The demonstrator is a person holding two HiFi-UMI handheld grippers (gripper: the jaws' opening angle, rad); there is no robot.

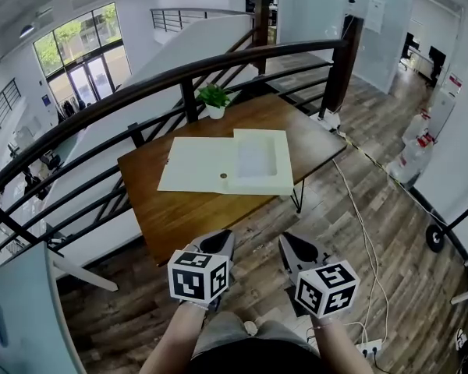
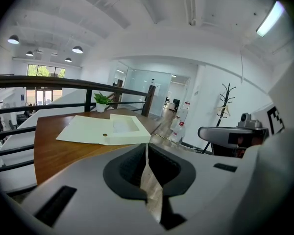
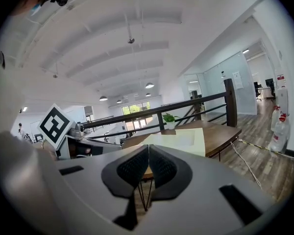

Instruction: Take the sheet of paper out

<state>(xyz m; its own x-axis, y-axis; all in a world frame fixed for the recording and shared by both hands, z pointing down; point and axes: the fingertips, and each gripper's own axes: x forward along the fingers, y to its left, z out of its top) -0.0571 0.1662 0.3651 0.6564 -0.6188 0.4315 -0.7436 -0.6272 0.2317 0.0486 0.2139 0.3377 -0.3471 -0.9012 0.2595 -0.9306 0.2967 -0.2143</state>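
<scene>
A pale cream folder (image 1: 218, 164) lies open on the wooden table (image 1: 179, 213), its flap spread to the left and a white sheet of paper (image 1: 256, 157) in its right half. The same folder (image 2: 105, 130) shows ahead in the left gripper view, and as the folder (image 3: 179, 140) in the right gripper view. My left gripper (image 1: 221, 244) hangs short of the table's near edge, shut and holding nothing. My right gripper (image 1: 295, 248) is beside it over the floor, also shut and holding nothing. Neither touches the folder.
A small potted plant (image 1: 214, 100) stands at the table's far edge. A dark railing (image 1: 179, 76) curves behind the table. A cable (image 1: 359, 209) runs across the wooden floor to the right, toward a power strip (image 1: 372, 349). Water bottles (image 1: 413, 150) stand at the right.
</scene>
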